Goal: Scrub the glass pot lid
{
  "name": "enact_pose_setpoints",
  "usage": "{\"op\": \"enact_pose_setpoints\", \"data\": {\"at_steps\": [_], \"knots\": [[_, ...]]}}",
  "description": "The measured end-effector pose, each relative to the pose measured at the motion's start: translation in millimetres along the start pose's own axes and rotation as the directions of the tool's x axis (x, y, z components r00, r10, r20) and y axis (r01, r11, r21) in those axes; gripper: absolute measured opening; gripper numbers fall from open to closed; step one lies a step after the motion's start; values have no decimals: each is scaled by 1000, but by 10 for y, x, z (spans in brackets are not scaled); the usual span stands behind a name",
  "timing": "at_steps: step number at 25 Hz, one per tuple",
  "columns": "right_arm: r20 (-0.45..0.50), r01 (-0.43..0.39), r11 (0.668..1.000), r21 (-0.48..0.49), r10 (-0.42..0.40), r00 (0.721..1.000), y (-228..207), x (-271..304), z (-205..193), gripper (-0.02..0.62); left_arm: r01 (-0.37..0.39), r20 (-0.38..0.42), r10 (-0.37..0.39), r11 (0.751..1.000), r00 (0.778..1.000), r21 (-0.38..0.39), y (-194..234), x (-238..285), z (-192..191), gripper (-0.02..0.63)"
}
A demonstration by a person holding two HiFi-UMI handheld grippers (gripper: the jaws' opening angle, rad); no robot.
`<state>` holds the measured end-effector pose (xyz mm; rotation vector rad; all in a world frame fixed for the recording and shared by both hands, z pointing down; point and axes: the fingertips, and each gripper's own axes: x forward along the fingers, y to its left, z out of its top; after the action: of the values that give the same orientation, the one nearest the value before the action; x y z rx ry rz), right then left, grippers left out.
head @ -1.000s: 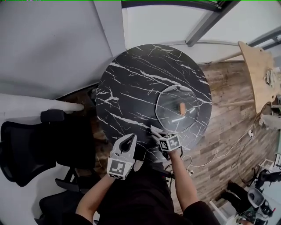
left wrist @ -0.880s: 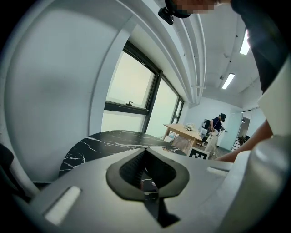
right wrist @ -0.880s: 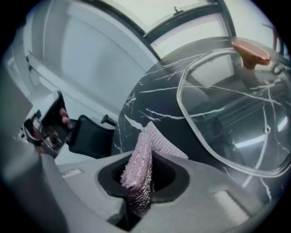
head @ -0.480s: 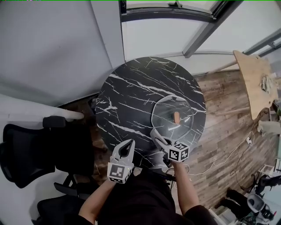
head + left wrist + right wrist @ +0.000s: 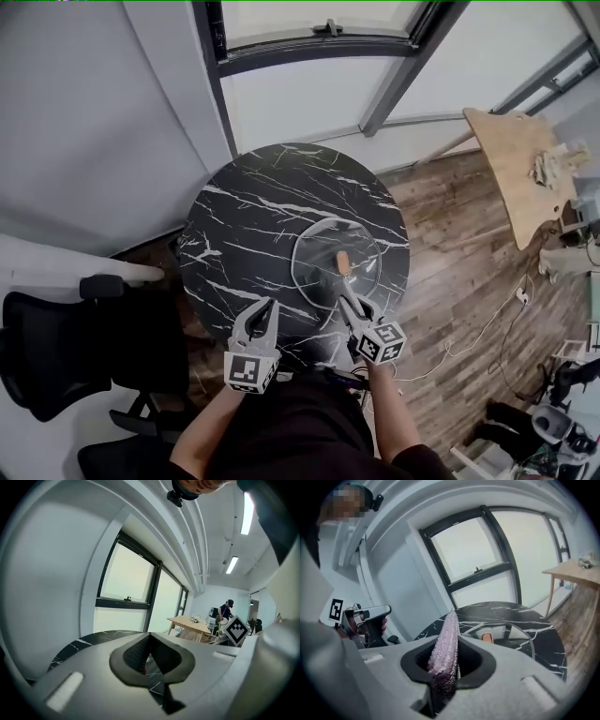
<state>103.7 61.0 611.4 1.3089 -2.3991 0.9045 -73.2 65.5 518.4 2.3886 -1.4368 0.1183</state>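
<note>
Only up close: clamped pink scrubber (image 5: 444, 648).

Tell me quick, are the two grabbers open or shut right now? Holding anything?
Left gripper: shut, holding nothing.
Right gripper: shut on the pink scrub cloth.

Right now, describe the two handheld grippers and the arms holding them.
The left gripper and right gripper are alike: pale grey bodies, curved pincer jaws lined with dark ribbed pads, and a marker cube with black-and-white squares at the back. No cables show. The person wears a black top; the forearms are bare.
</note>
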Motion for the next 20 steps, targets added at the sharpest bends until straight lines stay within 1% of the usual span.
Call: {"op": "enact_pose_setpoints", "data": {"at_steps": [3,6,8,11,14,17,20], "knots": [[43,28,1000,0,-28,999,-174,-122,131,71,39,21,-39,999,999,19,-188,138,90,3],[70,106,994,-17,-104,992,-431,-222,232,71,100,69,-101,995,992,24,-403,250,227,3],[76,152,988,-39,-149,986,-603,-256,272,71,92,77,-95,995,993,31,-474,329,270,3],[104,186,981,-51,-180,978,-822,-304,342,71,67,82,-70,997,994,37,-544,474,272,2],[124,221,974,-58,-212,969,-1041,-321,403,72,94,93,-98,994,991,51,-672,640,305,3],[83,267,962,-63,-261,962,-1287,-280,362,72,85,74,-89,995,993,55,-741,810,273,3],[-37,299,952,-58,-302,953,-1518,-186,194,73,53,72,-56,998,996,40,-761,974,276,3]]}}
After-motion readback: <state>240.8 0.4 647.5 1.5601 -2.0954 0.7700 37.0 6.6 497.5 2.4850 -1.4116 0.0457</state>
